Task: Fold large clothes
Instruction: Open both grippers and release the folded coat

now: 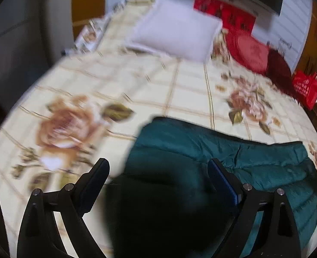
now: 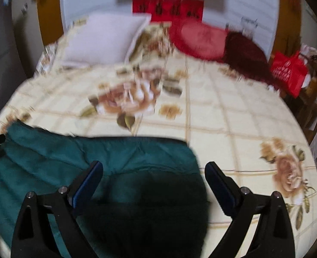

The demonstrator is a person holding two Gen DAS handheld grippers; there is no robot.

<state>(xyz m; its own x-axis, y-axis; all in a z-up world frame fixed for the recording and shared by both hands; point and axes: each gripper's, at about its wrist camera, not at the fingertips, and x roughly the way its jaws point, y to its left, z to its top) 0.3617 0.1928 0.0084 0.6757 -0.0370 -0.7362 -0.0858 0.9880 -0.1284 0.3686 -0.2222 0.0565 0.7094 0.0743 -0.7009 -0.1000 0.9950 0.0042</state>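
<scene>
A dark teal padded garment (image 1: pixel 233 163) lies folded on the floral bedspread (image 1: pixel 137 81), near the front edge of the bed; it also shows in the right wrist view (image 2: pixel 115 157). My left gripper (image 1: pixel 158 172) is open, its fingers wide apart over the garment's left end, holding nothing. My right gripper (image 2: pixel 154 172) is open too, fingers wide apart over the garment's right end. The part of the garment nearest each camera is in deep shadow. Both views are motion-blurred.
A white pillow (image 1: pixel 175 34) lies at the head of the bed, with a red cushion (image 2: pixel 201 38) and a dark red blanket (image 2: pixel 246 58) to its right. A red bag (image 2: pixel 287 73) hangs on a wooden chair (image 2: pixel 315 99) beside the bed's right side.
</scene>
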